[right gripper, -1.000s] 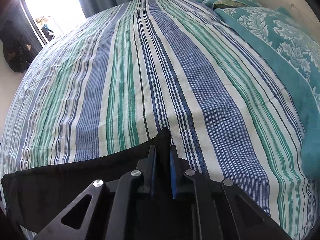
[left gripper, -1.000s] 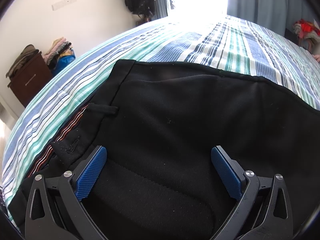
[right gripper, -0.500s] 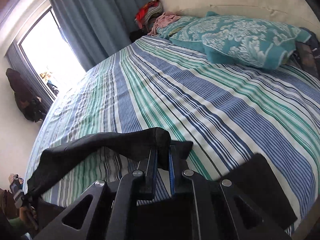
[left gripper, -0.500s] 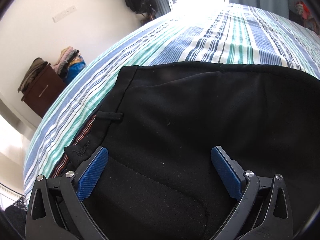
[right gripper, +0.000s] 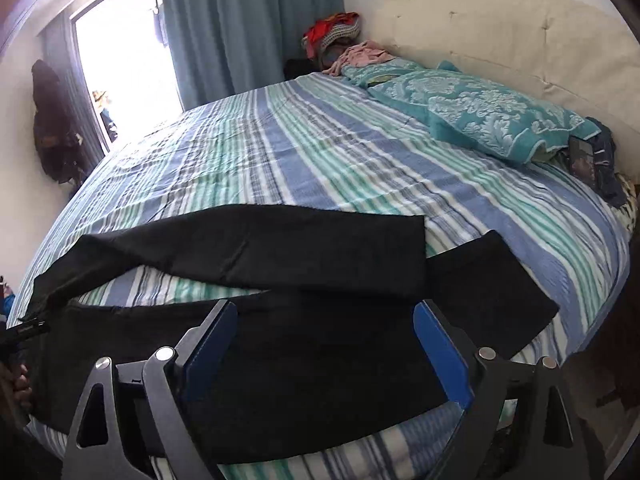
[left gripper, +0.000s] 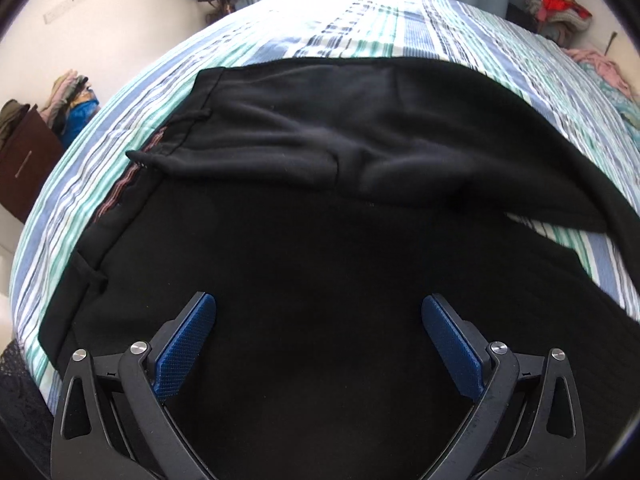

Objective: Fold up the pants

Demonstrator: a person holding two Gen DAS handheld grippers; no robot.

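Note:
Black pants [left gripper: 320, 208] lie on the striped bed [left gripper: 360, 36]. The waistband [left gripper: 132, 184] is at the left in the left wrist view. My left gripper [left gripper: 318, 344] is open and empty above the seat of the pants. In the right wrist view both legs [right gripper: 280, 252] lie along the bed, the far leg [right gripper: 248, 240] crossing slightly over the near one [right gripper: 492, 292]. My right gripper [right gripper: 324, 354] is open and empty above the near leg.
A teal patterned pillow [right gripper: 480, 116] and a cream headboard [right gripper: 520, 36] are at the bed's right end. A pile of clothes [right gripper: 336, 36] sits by the curtain [right gripper: 248, 24]. A brown cabinet [left gripper: 24, 160] stands at left.
My right gripper lifted a pant leg, carried it back and let go; its jaws are now open. My left gripper drew back, showing more of the pants.

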